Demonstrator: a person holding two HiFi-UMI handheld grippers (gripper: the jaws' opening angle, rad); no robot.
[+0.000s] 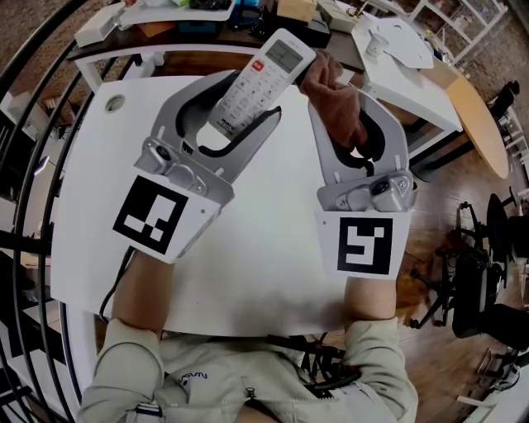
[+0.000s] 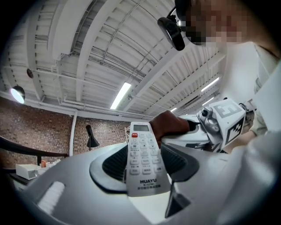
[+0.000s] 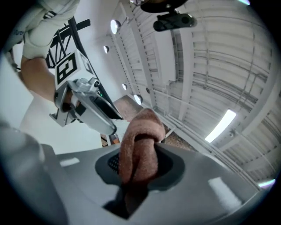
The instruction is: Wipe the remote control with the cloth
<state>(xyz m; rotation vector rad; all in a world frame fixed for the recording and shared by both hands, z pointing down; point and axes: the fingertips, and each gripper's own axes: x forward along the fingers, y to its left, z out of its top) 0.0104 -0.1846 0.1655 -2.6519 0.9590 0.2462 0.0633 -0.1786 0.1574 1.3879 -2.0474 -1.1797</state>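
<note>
My left gripper [image 1: 240,103] is shut on a white remote control [image 1: 260,83], which it holds above the white table [image 1: 264,248] with the buttons facing up. In the left gripper view the remote [image 2: 141,145] runs lengthwise between the pads, display end away from me. My right gripper [image 1: 345,111] is shut on a bunched brown cloth [image 1: 335,95]. The cloth's top touches the remote's upper right edge by the display. The cloth [image 3: 138,149] fills the gap between the jaws of the right gripper [image 3: 140,165]. The left gripper view shows the cloth [image 2: 169,125] beside the remote's far end.
A cluttered desk [image 1: 207,25] stands beyond the table's far edge. A round wooden table [image 1: 479,124] and black office chairs [image 1: 496,248] are on the right. A black railing [image 1: 25,165] curves along the left. A round cable hole [image 1: 114,103] sits in the table's far left.
</note>
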